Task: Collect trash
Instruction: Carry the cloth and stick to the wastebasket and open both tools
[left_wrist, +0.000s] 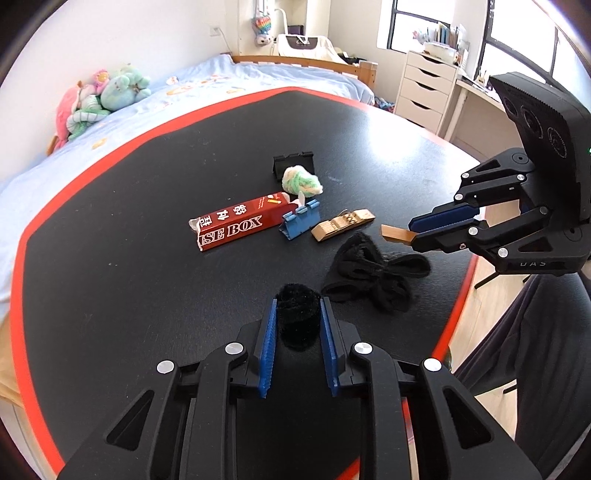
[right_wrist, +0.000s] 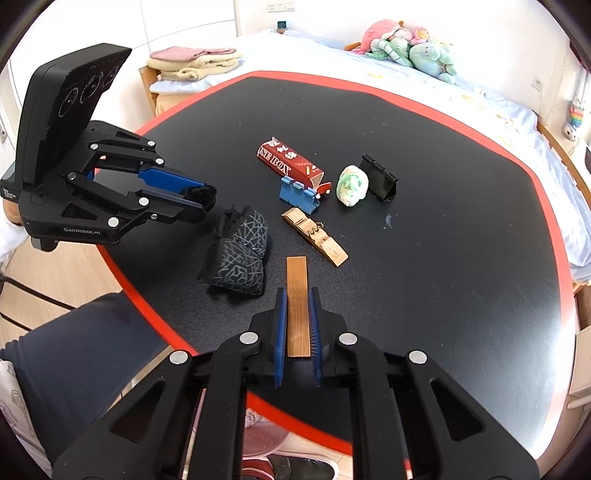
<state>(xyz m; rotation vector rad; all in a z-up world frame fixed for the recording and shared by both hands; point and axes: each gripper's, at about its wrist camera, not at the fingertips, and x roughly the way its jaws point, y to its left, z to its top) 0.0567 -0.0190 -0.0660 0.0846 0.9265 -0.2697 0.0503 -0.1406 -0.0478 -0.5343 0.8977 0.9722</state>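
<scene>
Left hand-held gripper (left_wrist: 298, 314) pinches black fuzzy piece (left_wrist: 298, 317); table's red edge (left_wrist: 458, 295) close beside.

Both hand-held grippers (left_wrist: 298, 314) (right_wrist: 297, 312) tilt downward, jaws clamped.

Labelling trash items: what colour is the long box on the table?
Red with white lettering: the long box. Clearest in the left wrist view.

Each view looks forward and steeply down along its own claw, close above the near edge of the black desk (left_wrist: 147, 206). The left wrist view faces toward the bed (left_wrist: 110, 147) and window, the right wrist view toward the bed's other end. Both share the desk's middle, the red box (left_wrist: 236, 225) (right_wrist: 290, 164), and each shows the other claw
</scene>
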